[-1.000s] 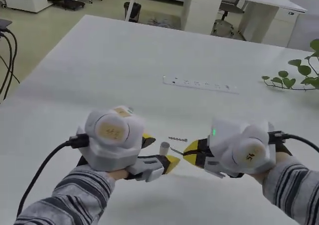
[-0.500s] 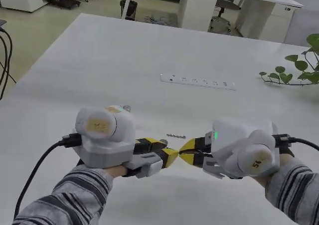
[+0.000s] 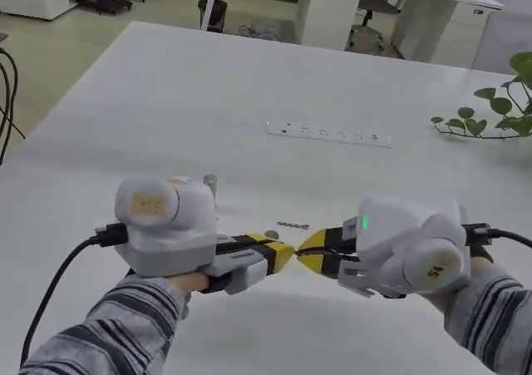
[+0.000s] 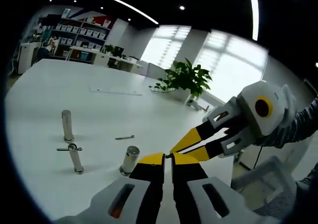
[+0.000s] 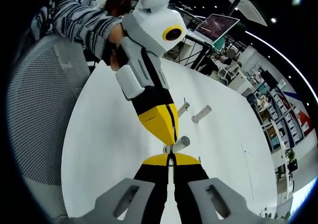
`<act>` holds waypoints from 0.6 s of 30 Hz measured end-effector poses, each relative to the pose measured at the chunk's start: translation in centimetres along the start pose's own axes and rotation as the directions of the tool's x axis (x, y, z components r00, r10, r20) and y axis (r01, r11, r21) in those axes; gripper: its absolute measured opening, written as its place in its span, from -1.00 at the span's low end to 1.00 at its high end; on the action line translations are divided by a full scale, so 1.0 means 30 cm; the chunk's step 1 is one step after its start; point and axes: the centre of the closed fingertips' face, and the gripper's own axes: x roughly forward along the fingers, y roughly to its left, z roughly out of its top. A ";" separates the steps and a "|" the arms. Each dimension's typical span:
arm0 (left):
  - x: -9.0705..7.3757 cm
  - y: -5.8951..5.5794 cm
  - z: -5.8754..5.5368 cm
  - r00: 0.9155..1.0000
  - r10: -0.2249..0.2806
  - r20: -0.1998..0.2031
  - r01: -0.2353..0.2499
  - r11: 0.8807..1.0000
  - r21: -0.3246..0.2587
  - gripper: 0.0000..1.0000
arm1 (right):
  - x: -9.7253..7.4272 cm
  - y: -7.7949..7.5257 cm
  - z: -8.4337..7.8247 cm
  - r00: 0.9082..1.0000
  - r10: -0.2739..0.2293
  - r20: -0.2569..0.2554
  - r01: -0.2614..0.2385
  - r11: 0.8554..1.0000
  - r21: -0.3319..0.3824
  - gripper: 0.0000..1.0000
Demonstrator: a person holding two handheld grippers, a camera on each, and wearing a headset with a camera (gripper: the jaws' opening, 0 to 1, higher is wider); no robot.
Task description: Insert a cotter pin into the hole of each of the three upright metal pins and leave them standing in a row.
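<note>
- The left gripper (image 4: 168, 158) has its jaws almost together, and so does the right gripper (image 5: 170, 159) (whether either pinches something thin, I cannot tell).
- Their yellow tips meet, nose to nose, low over the table (image 3: 166, 101).
- Just beside the tips stands a metal pin (image 4: 130, 159).
- A second pin (image 4: 75, 157) has a cotter pin (image 4: 67, 148) through it, and a third pin (image 4: 66, 125) stands behind.
- A loose cotter pin (image 4: 124, 137) lies near.

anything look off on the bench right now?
Nothing damaged or spilled. One loose cotter pin lies flat on the table. The three metal pins form no clean row: the far pin stands apart from the pinned pin and the near pin, which seem to lean, perhaps from fisheye distortion.
</note>
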 end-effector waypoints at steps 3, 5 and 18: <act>0.001 -0.009 -0.002 1.000 -0.017 -0.002 0.017 1.000 -0.011 -1.00 | 0.001 0.000 -0.004 1.000 0.004 -0.002 -0.004 1.000 0.009 -1.00; 0.002 -0.013 -0.004 1.000 -0.018 -0.005 0.018 1.000 0.006 -1.00 | 0.003 0.002 -0.006 1.000 0.010 -0.003 -0.010 1.000 0.017 -1.00; 0.001 -0.042 0.003 0.998 -0.069 -0.004 0.069 0.995 0.074 -1.00 | 0.010 0.035 -0.043 0.997 0.072 -0.011 -0.071 0.992 0.108 -0.98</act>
